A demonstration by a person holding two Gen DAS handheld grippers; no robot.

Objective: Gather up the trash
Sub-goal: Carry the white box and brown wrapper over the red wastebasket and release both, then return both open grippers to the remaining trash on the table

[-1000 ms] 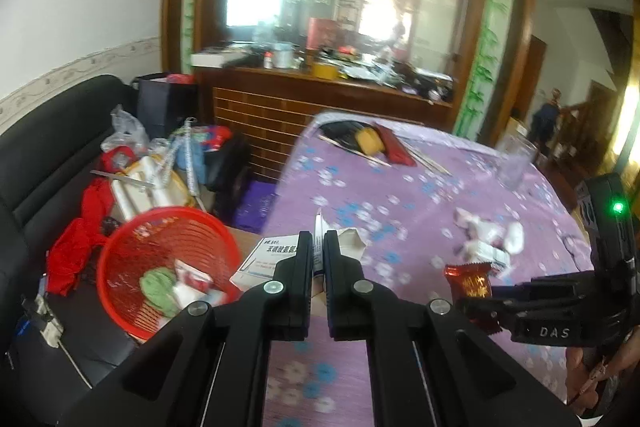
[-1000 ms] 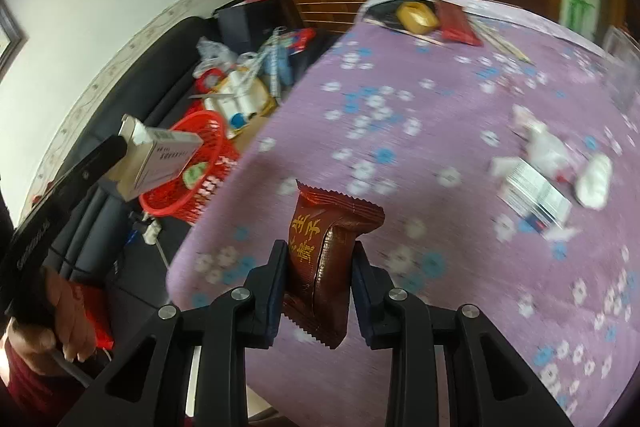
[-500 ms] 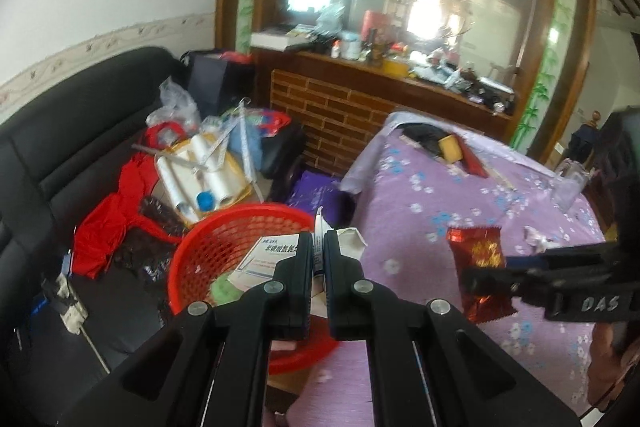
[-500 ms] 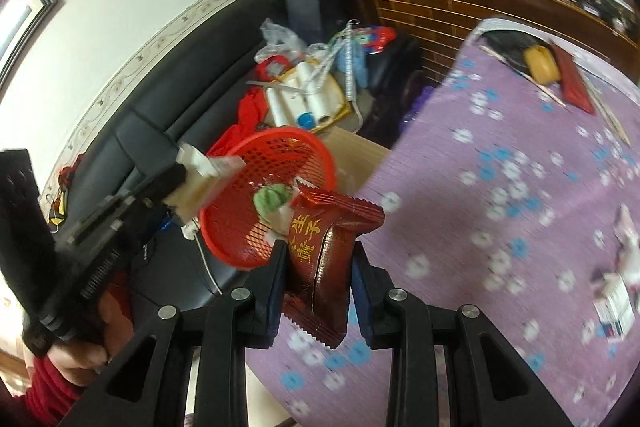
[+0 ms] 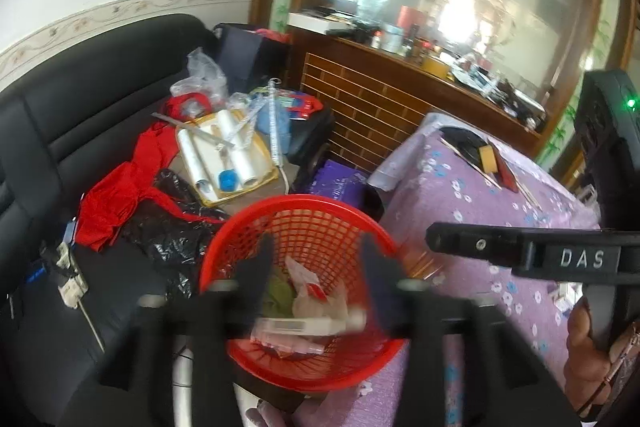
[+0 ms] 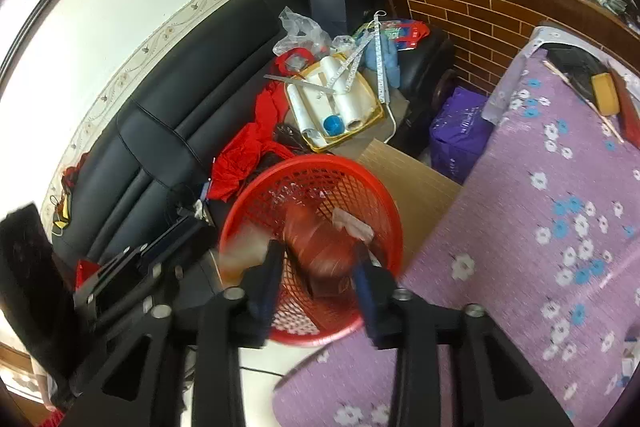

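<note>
- Red plastic fills the lower middle of both wrist views: the basket (image 5: 304,291) sits right under my two tools, beside the table (image 6: 560,227) with its purple flowered cloth.
- I judge this to be the drop step of collecting trash. My left gripper (image 5: 318,263) has just been opening; its jaws stand well apart, and the white box (image 5: 308,325) shows blurred between and below them, apparently free and falling into the basket.
- My right gripper (image 6: 318,259) has also just been opening. The brown snack packet (image 6: 320,247) is between its jaws, smeared by motion, and looks to have slipped loose over the basket.
- Next I need to confirm both pieces land inside the rim, then swing back over the table for the remaining scraps, with jaws wide enough to take them.
- Hard to make out: both left fingers (image 5: 256,267) are blurred, so I cannot tell whether the box touches a pad. The packet's print is unreadable.
- Older litter in the basket is partly covered by the falling pieces.
- At the lower right of the right wrist view, only a cut-off corner of something white and blue shows on the cloth.
</note>
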